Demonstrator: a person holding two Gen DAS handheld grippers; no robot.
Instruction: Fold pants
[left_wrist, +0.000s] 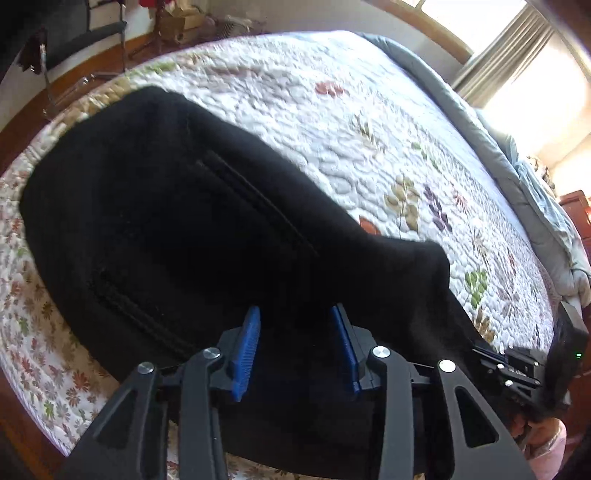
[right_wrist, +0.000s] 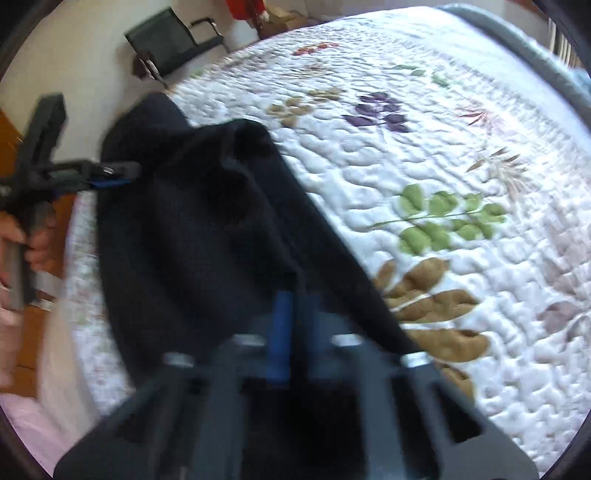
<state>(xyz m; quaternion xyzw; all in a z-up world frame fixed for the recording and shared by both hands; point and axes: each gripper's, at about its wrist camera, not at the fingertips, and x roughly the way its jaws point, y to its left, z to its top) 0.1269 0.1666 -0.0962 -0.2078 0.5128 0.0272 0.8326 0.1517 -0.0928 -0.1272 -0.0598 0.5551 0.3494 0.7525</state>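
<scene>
Black pants (left_wrist: 166, 221) spread on a quilted bedspread (left_wrist: 351, 122) with a leaf print in green, brown, purple and rust. Lying near the bed's close edge, one end bunched into a raised hump (right_wrist: 243, 136) toward the middle of the quilt. Long stitched seam or pocket line visible across the dark cloth in the left wrist view. Left gripper (left_wrist: 295, 347) low over the pants near the close edge, blue pads (left_wrist: 245, 354) apart, black fabric showing in the gap between them, no pressing on the cloth visible. Same left gripper (right_wrist: 114, 177) seen from the right wrist view at the far left side of the pants, fingertips at the fabric's edge, held by a hand (right_wrist: 35, 240) on the grip. Right gripper (right_wrist: 291, 332) blurred, blue pads (right_wrist: 279, 332) drawn together; dark cloth lies right at the tips, but whether any of it is pinched cannot be told. Right gripper (left_wrist: 509, 369) also in the left wrist view at the lower right, at the pants' edge. Beyond the bed: grey blanket (left_wrist: 461, 110) along the far side, curtain (left_wrist: 506, 48) at a bright window, dark chair (right_wrist: 170, 40) against the wall, wooden floor (left_wrist: 74, 77).
</scene>
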